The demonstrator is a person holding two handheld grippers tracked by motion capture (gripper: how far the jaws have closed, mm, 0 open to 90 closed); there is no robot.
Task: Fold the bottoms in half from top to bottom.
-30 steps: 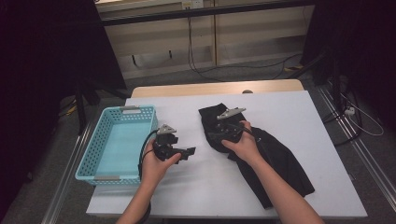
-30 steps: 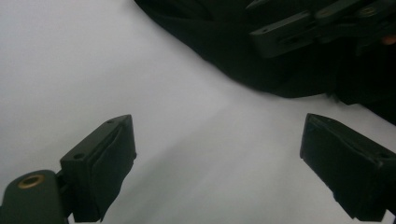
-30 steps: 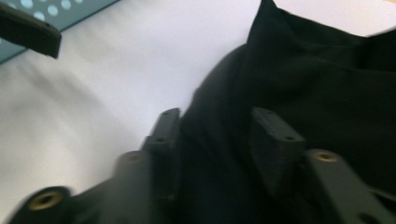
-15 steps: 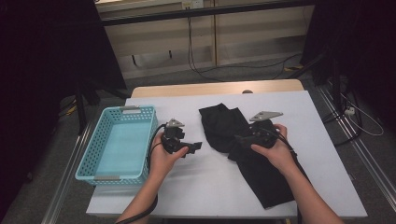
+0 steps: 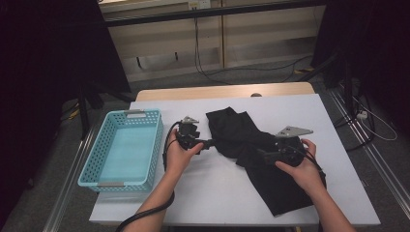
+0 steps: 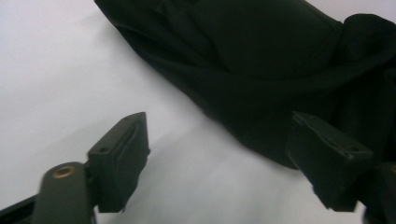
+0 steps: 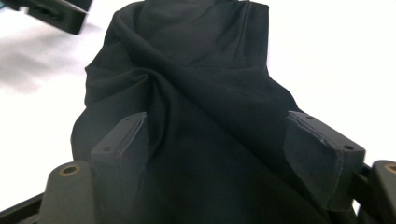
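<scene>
A black garment (image 5: 232,130) lies crumpled on the white table (image 5: 212,193), running from the middle toward the near right. My left gripper (image 5: 211,143) points right at its left edge. In the left gripper view the jaws (image 6: 217,135) stand apart and have just been closing, with mostly bare table between them and the cloth's (image 6: 261,56) edge by the right-hand jaw. My right gripper (image 5: 261,154) points left over the garment's middle. Its jaws (image 7: 217,121) have opened wide and hover over folds of cloth (image 7: 196,56) without pressing on them.
A light blue plastic basket (image 5: 92,164) with nothing in it stands at the table's left side. Bare table lies in front of the left hand. Cables and dark furniture stand on the floor beyond the far edge.
My right gripper has moved right along the garment and its jaws have spread. The left gripper has slid right, up to the cloth's edge.
</scene>
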